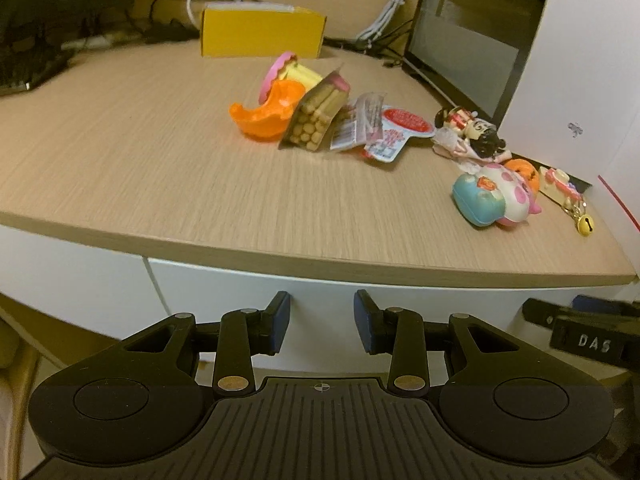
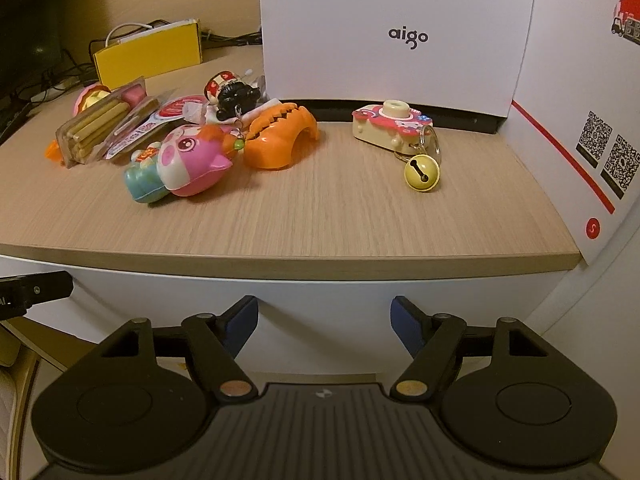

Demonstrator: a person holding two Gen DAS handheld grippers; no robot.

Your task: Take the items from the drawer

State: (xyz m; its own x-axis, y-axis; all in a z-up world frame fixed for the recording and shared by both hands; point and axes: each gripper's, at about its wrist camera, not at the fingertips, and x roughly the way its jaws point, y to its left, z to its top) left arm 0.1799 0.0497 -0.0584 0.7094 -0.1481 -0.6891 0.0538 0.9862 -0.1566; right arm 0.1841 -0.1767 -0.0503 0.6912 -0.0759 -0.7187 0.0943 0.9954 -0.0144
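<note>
Both grippers hover in front of a white drawer front (image 1: 320,292) (image 2: 320,292) under the wooden desktop (image 1: 140,168) (image 2: 340,208). My left gripper (image 1: 322,316) is open with nothing between its blue pads. My right gripper (image 2: 324,322) is open and empty too. On the desk lie a pink pig toy (image 2: 188,166) (image 1: 508,196), an orange toothed clip (image 2: 280,140), a pack of biscuit sticks (image 1: 318,114) (image 2: 96,128), a small doll figure (image 1: 476,136) (image 2: 234,96) and a toy camera keyring with a yellow bell (image 2: 400,130) (image 1: 568,196).
A yellow box (image 1: 260,32) (image 2: 148,54) and cables stand at the back of the desk. A white "aigo" box (image 2: 396,32) and another white box with QR codes (image 2: 580,112) close off the right side. A dark screen (image 1: 472,36) leans behind the toys.
</note>
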